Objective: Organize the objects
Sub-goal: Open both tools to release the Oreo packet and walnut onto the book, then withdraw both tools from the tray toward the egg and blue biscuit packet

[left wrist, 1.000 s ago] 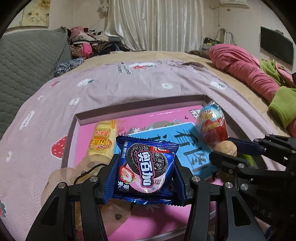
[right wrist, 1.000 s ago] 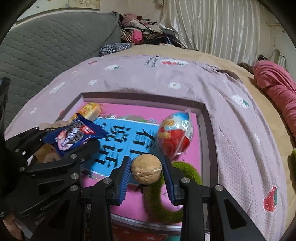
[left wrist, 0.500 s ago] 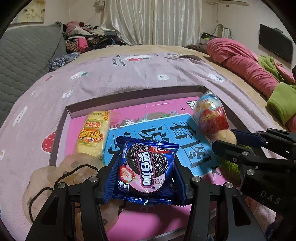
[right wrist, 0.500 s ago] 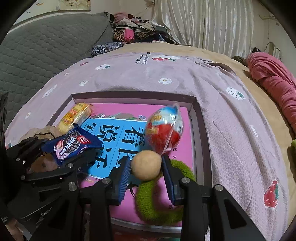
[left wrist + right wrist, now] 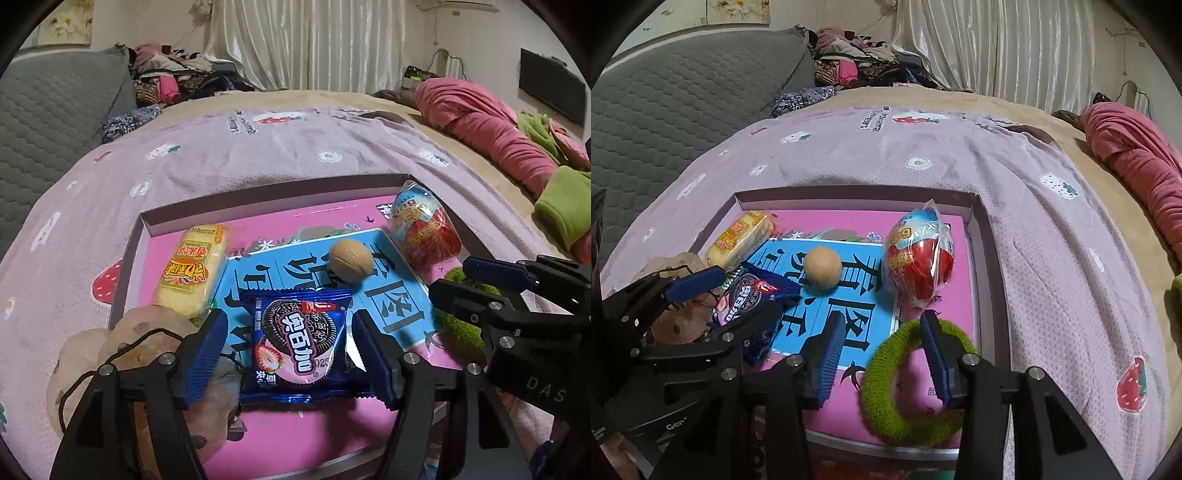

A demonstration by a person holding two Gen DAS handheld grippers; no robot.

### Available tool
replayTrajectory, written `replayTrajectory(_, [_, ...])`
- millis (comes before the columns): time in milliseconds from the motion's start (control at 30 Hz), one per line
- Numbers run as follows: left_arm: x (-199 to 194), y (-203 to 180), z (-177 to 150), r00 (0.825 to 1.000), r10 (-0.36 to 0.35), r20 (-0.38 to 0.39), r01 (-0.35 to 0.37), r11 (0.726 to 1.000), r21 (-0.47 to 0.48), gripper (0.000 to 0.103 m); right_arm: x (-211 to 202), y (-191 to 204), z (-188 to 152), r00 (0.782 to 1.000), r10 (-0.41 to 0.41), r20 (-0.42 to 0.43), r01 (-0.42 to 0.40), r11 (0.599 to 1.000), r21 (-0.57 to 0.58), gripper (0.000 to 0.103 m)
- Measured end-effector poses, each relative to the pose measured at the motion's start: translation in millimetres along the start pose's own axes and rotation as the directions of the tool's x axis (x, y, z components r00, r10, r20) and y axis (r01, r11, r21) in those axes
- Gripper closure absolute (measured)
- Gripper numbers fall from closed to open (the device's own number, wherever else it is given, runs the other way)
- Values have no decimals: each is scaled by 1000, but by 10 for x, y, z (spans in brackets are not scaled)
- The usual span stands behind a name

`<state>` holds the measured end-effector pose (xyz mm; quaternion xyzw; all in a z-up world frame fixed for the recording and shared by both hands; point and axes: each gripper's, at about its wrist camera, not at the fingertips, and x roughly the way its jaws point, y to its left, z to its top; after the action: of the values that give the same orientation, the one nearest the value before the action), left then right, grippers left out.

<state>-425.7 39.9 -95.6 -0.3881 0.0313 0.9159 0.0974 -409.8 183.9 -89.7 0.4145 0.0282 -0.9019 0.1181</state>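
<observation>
Two grippers over pink tray [image 5: 979, 266], both opening: left gripper [image 5: 286, 347] letting go of cookie packet [image 5: 299, 345], pads clear; right gripper [image 5: 882, 354] empty, walnut [image 5: 823, 267] loose on blue card [image 5: 846, 295], gathered with other snacks.

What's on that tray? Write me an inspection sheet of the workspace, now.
Surface: pink tray on lilac bedspread.
Job's things: cookie packet, walnut on blue book, wrapped egg, yellow snack, green ring, all in tray.
Clutter: beige pouch at tray's edge.
Grippers: left hand-held gripper opening, cookie packet between jaws, pads clear; right hand-held gripper opening, nothing gripped.
Cables: black cord on pouch.
Surroundings: pink quilt, clothes pile.
</observation>
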Motion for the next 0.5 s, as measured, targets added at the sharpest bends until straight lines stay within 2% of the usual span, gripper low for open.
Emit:
replayTrajectory(133, [-13, 12, 4, 1000, -2, -4, 2, 1000, 1, 26, -38, -11, 10, 1000, 6, 9, -6, 1000, 6, 59])
replayTrajectory(200, [-26, 10, 5, 1000, -1, -1, 1, 1000, 0, 24, -68, -21, 16, 1000, 3, 16, -3, 1000, 9, 55])
replayTrajectory(433, [-170, -4, 28, 1000, 0, 17, 0, 1000, 6, 22, -262, -98, 57, 998, 4, 62, -7, 999, 38, 52])
replayTrajectory(500, [-246, 0, 32, 1000, -5, 31, 5, 1000, 3, 22, -349, -120, 71, 997, 4, 79, -8, 999, 48, 46])
